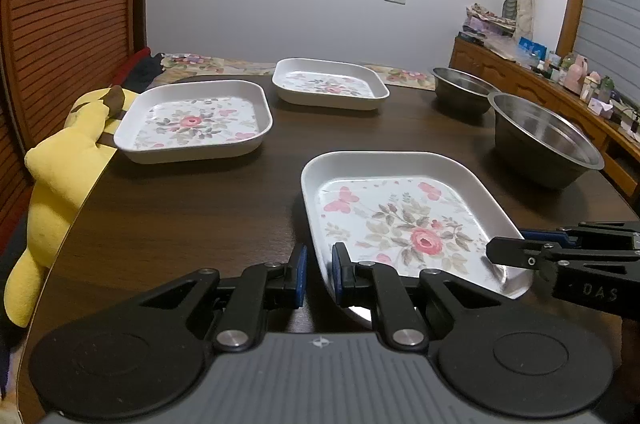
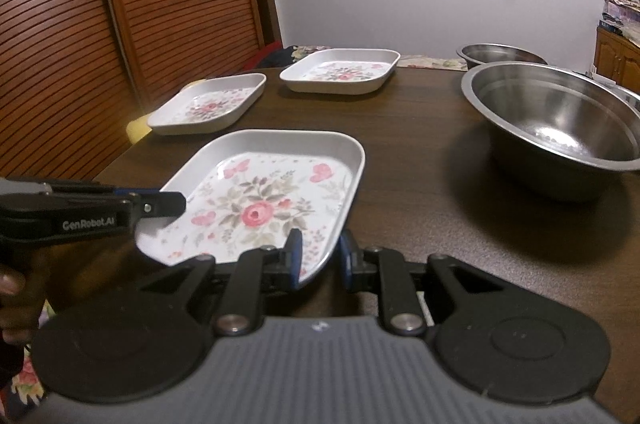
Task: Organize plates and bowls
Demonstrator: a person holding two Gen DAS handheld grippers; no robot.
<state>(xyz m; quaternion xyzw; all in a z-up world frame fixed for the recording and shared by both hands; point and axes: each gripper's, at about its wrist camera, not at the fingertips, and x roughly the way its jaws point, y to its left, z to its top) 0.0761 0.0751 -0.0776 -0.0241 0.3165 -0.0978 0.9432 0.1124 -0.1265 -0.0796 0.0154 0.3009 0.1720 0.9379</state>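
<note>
Both hand-held grippers are set astride the rim of the near floral plate (image 1: 400, 220). By the left hand-held gripper (image 1: 319, 274) the plate's left corner is straddled with its blue pads (image 1: 300, 274) parted; whether the rim is actually pinched cannot quite be told. By the right hand-held gripper (image 2: 319, 256) the opposite corner is straddled likewise, pads apart. At eleven o'clock on the bench (image 1: 180, 216) a second floral plate (image 1: 196, 122) is seen, a third plate (image 1: 330, 84) at twelve. Two steel bowls, near (image 1: 544, 140) and far (image 1: 462, 88), are placed at two o'clock.
</note>
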